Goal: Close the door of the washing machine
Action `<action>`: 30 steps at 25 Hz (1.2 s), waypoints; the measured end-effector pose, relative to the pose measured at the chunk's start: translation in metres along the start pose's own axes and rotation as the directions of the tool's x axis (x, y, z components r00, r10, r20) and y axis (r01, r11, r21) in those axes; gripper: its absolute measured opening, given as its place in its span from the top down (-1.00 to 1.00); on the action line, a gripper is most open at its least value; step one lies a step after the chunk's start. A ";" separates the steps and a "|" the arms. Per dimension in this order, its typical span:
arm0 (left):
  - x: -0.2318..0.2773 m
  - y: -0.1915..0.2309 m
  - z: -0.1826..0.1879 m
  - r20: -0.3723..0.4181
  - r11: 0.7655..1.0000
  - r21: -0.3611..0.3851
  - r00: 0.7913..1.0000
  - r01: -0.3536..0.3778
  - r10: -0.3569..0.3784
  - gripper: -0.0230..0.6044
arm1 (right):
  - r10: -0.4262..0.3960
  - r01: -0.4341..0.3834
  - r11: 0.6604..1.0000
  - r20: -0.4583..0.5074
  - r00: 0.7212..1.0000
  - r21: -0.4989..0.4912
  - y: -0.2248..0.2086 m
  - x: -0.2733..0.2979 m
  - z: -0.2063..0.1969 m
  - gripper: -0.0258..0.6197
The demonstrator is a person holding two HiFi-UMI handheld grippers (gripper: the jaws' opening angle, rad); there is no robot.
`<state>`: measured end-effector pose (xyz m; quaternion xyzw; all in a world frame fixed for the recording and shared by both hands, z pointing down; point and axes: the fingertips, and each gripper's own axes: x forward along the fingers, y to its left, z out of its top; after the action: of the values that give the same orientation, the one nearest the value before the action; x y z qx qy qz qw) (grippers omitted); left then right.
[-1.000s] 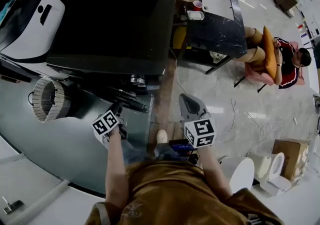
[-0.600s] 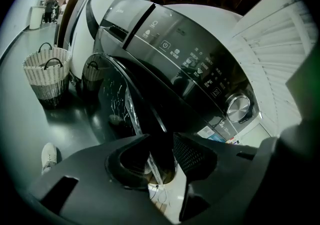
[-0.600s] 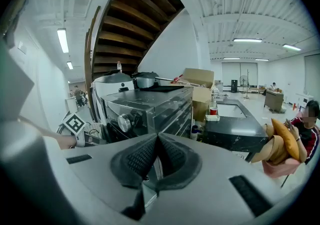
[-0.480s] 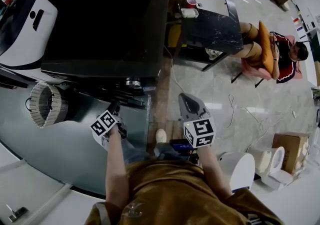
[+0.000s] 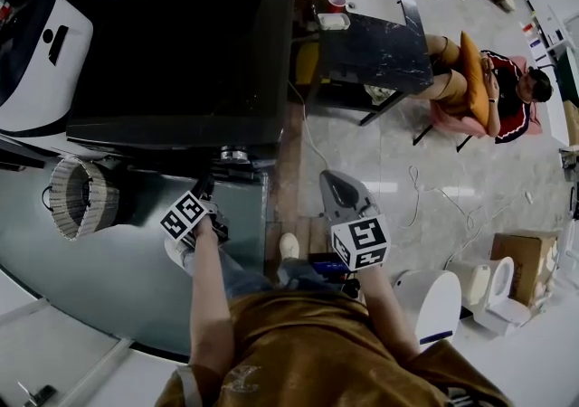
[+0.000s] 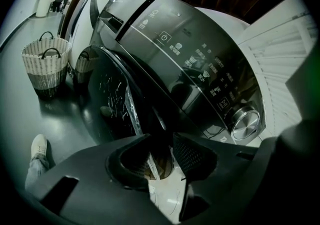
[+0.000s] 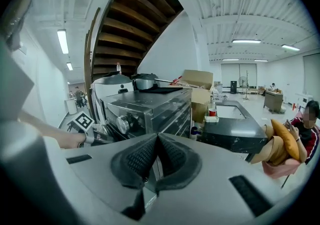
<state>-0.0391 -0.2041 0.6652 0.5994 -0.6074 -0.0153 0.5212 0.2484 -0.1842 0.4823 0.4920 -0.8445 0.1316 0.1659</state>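
Right now the left hand-held gripper (image 6: pixel 161 144) stands wide, its jaws on either side of the rim of the door (image 6: pixel 112 94). The right pad looks clear of that rim. The door hangs partly open on the near front of the dark washing machine (image 6: pixel 190 44). The right hand-held gripper (image 7: pixel 156 138) is closed, tips together on nothing, well apart to the right. A wicker basket (image 6: pixel 45 64) sits on the floor (image 6: pixel 30 114) left of the machine.

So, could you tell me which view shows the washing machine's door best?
The left gripper view: the door fills it close up, ajar, glass and rim clear. The head view shows only a dark sliver under the machine's top; the right gripper view barely glimpses it.
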 end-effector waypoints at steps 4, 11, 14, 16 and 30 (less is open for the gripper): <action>0.002 -0.002 0.001 -0.011 0.999 -0.037 1.000 -0.009 0.009 0.41 | 0.000 0.000 1.000 -0.013 1.000 -0.006 0.001 -0.001 -0.003 0.88; 0.005 0.001 0.002 -0.004 0.997 -0.071 1.000 -0.014 0.014 0.41 | 0.009 -0.010 1.000 -0.014 1.000 -0.024 0.009 -0.003 -0.004 0.88; 0.008 0.001 0.001 -0.011 0.998 -0.063 1.000 0.000 -0.001 0.39 | 0.015 -0.015 1.000 -0.006 1.000 -0.027 0.013 -0.006 -0.002 0.88; 0.008 0.001 0.000 -0.016 0.999 -0.050 1.000 0.013 -0.014 0.38 | 0.022 -0.022 0.999 0.000 1.000 -0.033 0.018 -0.008 0.001 0.88; -0.091 -0.016 0.023 0.161 0.975 0.224 0.986 -0.004 -0.033 0.47 | 0.125 -0.117 0.989 0.085 0.989 -0.092 0.071 -0.027 0.027 0.88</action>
<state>-0.0667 -0.1547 0.5879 0.6555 -0.6416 0.0000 0.3984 0.1949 -0.1394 0.4424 0.4377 -0.8843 0.0820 0.1405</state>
